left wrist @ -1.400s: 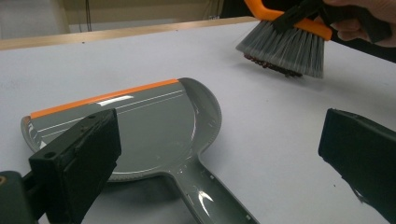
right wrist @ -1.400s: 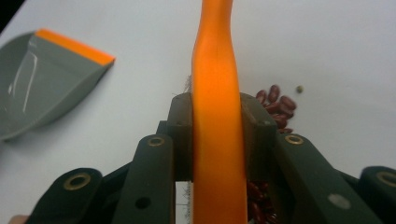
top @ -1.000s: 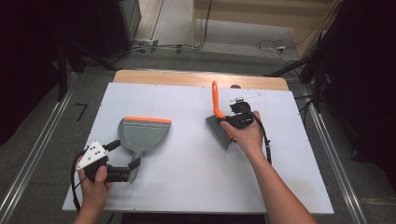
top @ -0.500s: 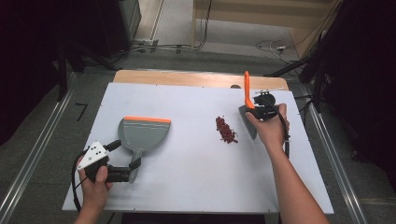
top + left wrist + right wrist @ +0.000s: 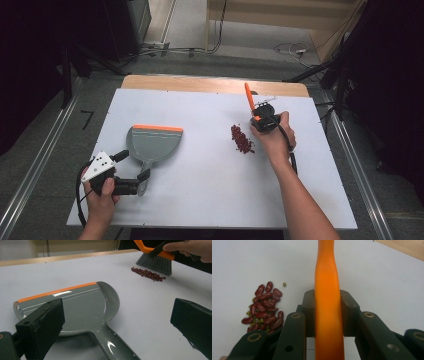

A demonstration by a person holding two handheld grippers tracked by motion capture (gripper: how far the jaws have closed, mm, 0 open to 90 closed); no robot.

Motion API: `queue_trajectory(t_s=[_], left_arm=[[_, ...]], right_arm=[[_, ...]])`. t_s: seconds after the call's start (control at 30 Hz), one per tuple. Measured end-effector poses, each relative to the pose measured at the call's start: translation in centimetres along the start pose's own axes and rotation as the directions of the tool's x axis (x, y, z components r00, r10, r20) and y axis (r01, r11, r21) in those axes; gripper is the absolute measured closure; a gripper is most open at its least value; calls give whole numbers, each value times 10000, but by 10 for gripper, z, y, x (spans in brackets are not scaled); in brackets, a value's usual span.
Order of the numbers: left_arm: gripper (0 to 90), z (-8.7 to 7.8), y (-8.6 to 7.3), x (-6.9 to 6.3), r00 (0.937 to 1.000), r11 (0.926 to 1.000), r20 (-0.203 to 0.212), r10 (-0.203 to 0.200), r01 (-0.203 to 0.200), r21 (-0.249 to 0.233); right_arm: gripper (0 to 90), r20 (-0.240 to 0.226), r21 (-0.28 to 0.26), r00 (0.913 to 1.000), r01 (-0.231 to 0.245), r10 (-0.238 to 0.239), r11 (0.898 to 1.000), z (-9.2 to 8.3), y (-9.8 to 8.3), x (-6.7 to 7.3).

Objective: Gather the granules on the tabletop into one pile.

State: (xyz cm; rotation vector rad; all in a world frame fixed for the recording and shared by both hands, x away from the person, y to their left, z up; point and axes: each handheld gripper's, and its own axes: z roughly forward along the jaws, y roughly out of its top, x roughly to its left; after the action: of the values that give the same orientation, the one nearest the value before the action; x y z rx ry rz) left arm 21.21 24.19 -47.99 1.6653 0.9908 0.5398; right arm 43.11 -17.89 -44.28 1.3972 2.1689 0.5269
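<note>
Dustpan (image 5: 152,144) lies empty, beans (image 5: 241,138) well apart.

- A white table (image 5: 200,200) is standing in the middle of the room, carrying everything on its pale top.
- A strip of bare wood (image 5: 210,84) is showing along the far edge of the table.
- Grey carpeted floor (image 5: 50,145) is lying around the table on all sides.
- Metal rails (image 5: 30,175) are running along the floor, one on each side of the table.
- White and black cables (image 5: 287,49) are trailing across the floor beyond the far edge.
- A dark cabinet (image 5: 127,22) is standing at the back left.
- A wooden panel (image 5: 280,12) is standing at the back.
</note>
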Motion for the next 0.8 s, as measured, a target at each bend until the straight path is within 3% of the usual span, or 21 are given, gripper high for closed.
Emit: queue_trajectory(t_s=[0.23,0.57,0.8], left_arm=[[0,0,0,0,10000,10000,-10,17,-17,-2],[0,0,0,0,10000,10000,-17,14,-14,-2],[0,0,0,-1,10000,10000,-7,20,-20,12]], right_arm=[[688,-384,-98,9992,125,-129,9999,-2,3,10],[688,-1060,-185,9917,705,-721,9973,-9,3,20],[687,-988,-802,9924,653,-731,9946,-13,5,5]])
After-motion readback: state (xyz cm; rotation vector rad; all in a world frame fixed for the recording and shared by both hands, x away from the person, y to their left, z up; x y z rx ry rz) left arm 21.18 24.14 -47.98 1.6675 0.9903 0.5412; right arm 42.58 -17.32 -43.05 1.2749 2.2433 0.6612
